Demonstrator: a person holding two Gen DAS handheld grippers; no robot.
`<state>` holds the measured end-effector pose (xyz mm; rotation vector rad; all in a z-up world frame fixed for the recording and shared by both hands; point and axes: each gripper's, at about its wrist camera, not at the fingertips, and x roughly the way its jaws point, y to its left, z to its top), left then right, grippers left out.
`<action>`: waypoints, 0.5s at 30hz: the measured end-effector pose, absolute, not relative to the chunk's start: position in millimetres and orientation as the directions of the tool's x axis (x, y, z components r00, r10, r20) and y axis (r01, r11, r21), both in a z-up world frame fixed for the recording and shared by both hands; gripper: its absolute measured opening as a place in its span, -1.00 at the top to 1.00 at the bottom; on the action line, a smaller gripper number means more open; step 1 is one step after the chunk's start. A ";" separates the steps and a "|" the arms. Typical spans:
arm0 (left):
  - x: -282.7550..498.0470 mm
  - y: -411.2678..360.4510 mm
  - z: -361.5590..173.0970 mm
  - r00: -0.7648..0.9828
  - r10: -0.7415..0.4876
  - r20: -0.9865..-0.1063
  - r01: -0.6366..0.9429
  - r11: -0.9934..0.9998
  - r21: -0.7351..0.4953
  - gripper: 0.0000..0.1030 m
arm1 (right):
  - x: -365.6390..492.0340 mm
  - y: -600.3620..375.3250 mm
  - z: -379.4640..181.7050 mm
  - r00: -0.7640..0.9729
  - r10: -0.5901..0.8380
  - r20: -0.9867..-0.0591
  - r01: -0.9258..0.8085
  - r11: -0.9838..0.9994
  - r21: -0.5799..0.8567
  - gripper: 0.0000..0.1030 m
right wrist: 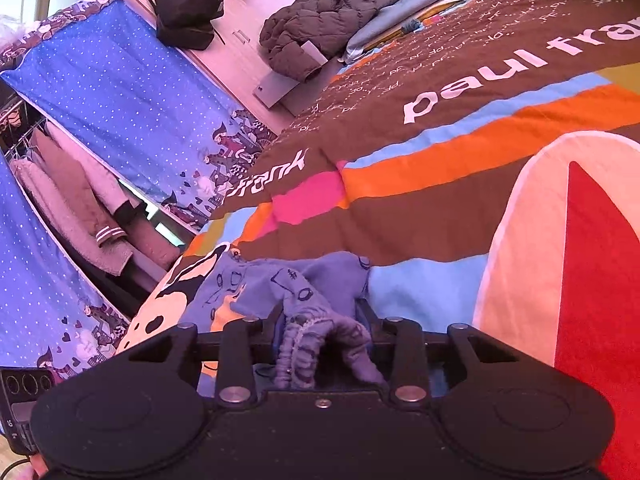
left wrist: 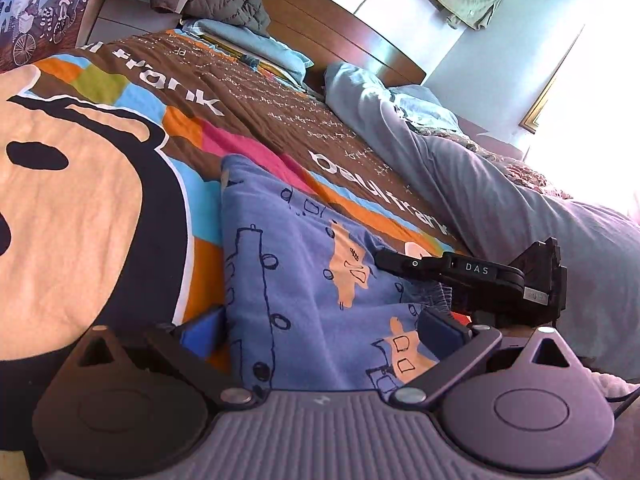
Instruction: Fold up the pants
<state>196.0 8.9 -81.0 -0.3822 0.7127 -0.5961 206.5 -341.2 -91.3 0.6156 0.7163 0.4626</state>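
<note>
Pants of blue printed fleece (left wrist: 304,280) lie on the colourful patterned bedspread (left wrist: 132,184), near the bed's edge. Their gathered waistband (bunched) is pinched in the right hand-held gripper (right wrist: 320,344). The left hand-held gripper (left wrist: 320,332) gapes wide around the cloth.

Colourful bedspread (left wrist: 120,184), grey quilted jacket (right wrist: 320,20), blue pillow (left wrist: 256,46), starry blue curtain (right wrist: 120,92), wooden headboard (left wrist: 332,36)

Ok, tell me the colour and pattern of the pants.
Blue pants with dark outline doodles and peach patches, clearest in the left wrist view.

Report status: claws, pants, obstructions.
Left claw open astride pants. Right claw shut on bunched waistband. Pants on bedspread; nothing in way.
</note>
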 end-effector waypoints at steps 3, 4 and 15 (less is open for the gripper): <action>194.4 9.8 -80.4 0.612 -0.617 -0.494 0.364 0.775 -0.516 -0.92 | 206.7 -340.8 -91.0 0.671 0.580 -0.463 -0.180 0.732 0.657 0.30; 193.7 11.0 -80.4 0.618 -0.612 -0.493 0.355 0.777 -0.519 -0.82 | 206.7 -340.6 -91.0 0.671 0.579 -0.463 -0.180 0.733 0.656 0.30; 196.2 30.6 -81.9 0.652 -0.521 -0.551 0.158 0.804 -0.574 0.44 | 201.0 -323.9 -77.2 0.689 0.505 -0.520 -0.188 0.817 0.545 0.49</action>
